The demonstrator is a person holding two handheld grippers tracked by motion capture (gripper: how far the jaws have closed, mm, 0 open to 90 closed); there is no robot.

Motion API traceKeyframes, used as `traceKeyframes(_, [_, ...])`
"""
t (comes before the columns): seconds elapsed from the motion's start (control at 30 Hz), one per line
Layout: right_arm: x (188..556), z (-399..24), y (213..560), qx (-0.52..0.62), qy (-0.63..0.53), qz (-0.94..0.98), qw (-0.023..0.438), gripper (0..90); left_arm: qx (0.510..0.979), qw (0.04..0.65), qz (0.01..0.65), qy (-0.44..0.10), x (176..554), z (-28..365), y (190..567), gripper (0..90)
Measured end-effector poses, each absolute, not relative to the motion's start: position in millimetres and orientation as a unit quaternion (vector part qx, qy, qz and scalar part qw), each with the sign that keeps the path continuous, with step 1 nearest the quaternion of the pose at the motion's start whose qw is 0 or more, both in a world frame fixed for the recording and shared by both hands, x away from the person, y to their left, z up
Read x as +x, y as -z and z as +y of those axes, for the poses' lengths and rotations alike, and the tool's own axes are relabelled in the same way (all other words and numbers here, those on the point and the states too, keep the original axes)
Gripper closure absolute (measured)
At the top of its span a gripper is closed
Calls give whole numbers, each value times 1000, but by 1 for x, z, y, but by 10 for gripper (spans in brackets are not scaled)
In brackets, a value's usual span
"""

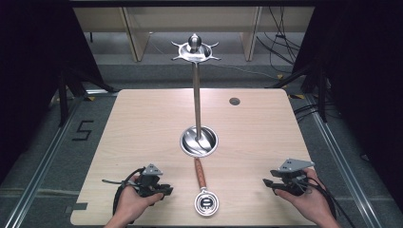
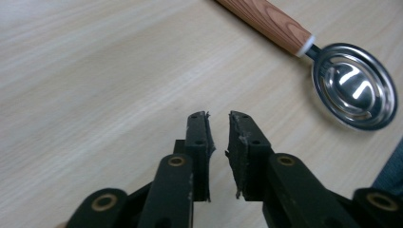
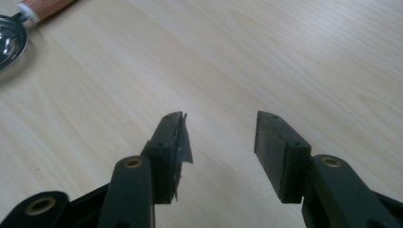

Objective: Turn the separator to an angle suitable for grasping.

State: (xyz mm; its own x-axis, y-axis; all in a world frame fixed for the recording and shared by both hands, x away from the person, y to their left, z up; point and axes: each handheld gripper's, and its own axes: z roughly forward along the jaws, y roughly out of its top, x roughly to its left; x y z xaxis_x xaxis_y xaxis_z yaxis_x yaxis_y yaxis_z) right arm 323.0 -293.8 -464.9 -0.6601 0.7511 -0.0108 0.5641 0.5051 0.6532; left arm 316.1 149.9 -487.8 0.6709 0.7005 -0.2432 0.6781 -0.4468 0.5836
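A small metal ladle (image 1: 202, 187) with a wood-look handle lies on the table near the front edge, bowl toward the person. My left gripper (image 1: 166, 191) rests just left of it, pointing at it. In the left gripper view, my left gripper (image 2: 218, 116) has a narrow gap between its jaws with nothing in it, and the ladle's bowl (image 2: 354, 88) lies ahead to the right. My right gripper (image 1: 268, 183) sits farther off on the ladle's right. In the right gripper view, my right gripper (image 3: 221, 116) stands wide open and empty, and the ladle (image 3: 12, 40) lies at the top left.
A metal stand with a round dished base (image 1: 198, 141) rises from the middle of the table. Its thin pole carries a hooked crown (image 1: 195, 50) at the top. A dark round grommet (image 1: 234, 101) is set in the table's far right. The floor lies beyond the table's edges.
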Motion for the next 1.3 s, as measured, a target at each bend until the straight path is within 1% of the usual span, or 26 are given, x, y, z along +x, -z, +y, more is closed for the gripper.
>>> traceKeyframes(0.1, [327,-294,466,391,-314,852,150,544,863,328,385,5,310,134,488,874])
traceKeyframes(0.13, [327,-293,466,391,-316,852,148,544,872,323,367,13,308,128,487,883])
traceKeyframes(0.2, [327,-292,467,385,-317,853,153,545,898,298,324,11,305,118,486,888])
traceKeyframes(0.27, [325,-291,465,388,-315,854,144,546,903,293,314,7,304,109,488,890])
traceKeyframes(0.33, [325,-290,465,385,-314,856,145,545,902,292,318,8,304,106,488,890])
traceKeyframes(0.37, [325,-290,465,384,-314,856,144,545,906,291,308,8,307,104,489,891])
traceKeyframes(0.43, [324,-289,466,385,-317,855,144,545,902,293,318,13,306,102,491,891])
traceKeyframes(0.57, [325,-287,466,385,-318,855,141,550,900,297,318,16,306,102,491,890])
traceKeyframes(0.63, [327,-280,466,383,-330,851,145,550,895,302,328,20,306,102,491,890])
traceKeyframes(0.67, [326,-279,463,378,-314,861,135,550,901,296,316,20,307,103,491,890])
traceKeyframes(0.7, [328,-276,467,370,-331,855,149,550,901,296,316,20,307,103,491,890])
traceKeyframes(0.73, [327,-275,463,365,-312,867,134,550,900,295,320,22,305,101,493,890])
traceKeyframes(0.77, [327,-274,465,364,-316,866,136,550,901,294,318,25,305,100,494,890])
traceKeyframes(0.8, [327,-271,468,363,-328,860,145,550,901,293,319,27,304,98,494,891])
traceKeyframes(0.83, [326,-272,465,361,-309,870,131,549,900,297,317,27,304,96,495,890])
traceKeyframes(0.87, [326,-271,466,360,-314,869,132,550,897,300,324,30,302,94,496,890])
traceKeyframes(0.9, [325,-270,467,366,-314,866,130,549,904,291,313,31,303,93,496,890])
traceKeyframes(0.93, [325,-270,467,366,-314,866,129,550,903,292,315,33,303,90,497,890])
traceKeyframes(1.0, [327,-270,468,363,-318,865,135,549,898,303,317,36,303,85,499,890])
traceKeyframes(1.03, [327,-270,469,364,-322,863,137,549,904,296,305,37,305,84,498,890])
traceKeyframes(1.07, [327,-270,469,362,-318,866,135,549,899,304,314,40,304,80,499,890])
traceKeyframes(1.13, [327,-270,470,361,-324,864,137,548,898,306,313,41,304,77,499,890])
traceKeyframes(1.2, [326,-271,467,360,-314,869,129,548,899,308,308,49,304,72,500,890])
traceKeyframes(1.3, [326,-269,469,362,-322,865,129,546,891,317,321,49,304,62,501,890])
